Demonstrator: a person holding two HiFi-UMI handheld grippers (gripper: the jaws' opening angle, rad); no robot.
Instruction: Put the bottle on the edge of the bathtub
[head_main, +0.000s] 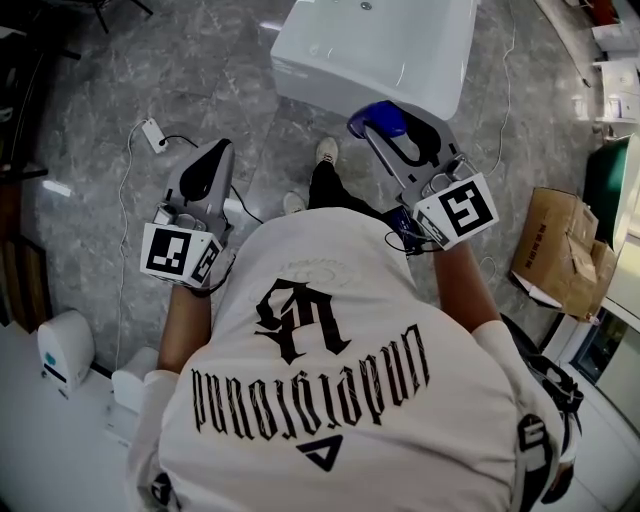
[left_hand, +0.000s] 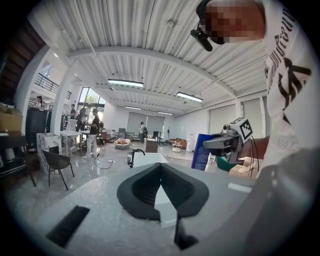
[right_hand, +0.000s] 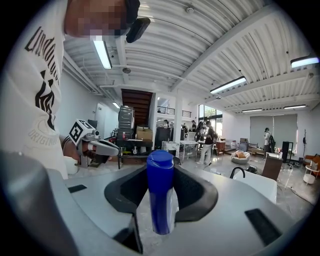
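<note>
Marble floor (head_main: 120, 70), white bathtub (head_main: 400, 45), right gripper (head_main: 392, 128) fingers gripping blue bottle (right_hand: 160, 195), left gripper (head_main: 213, 158) fingers together

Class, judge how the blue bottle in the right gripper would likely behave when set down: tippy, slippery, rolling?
The bottle looks tall and narrow, so it probably tips easily on the bathtub rim. Its smooth plastic may be slippery. Its rounded body could roll if toppled.

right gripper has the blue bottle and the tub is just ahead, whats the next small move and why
Probably ease the right gripper forward and down toward the bathtub's near rim. Its jaws are clamped on the blue bottle, which in the head view shows just at that rim but is not yet resting on it. The left gripper is shut and empty, off to the side.
</note>
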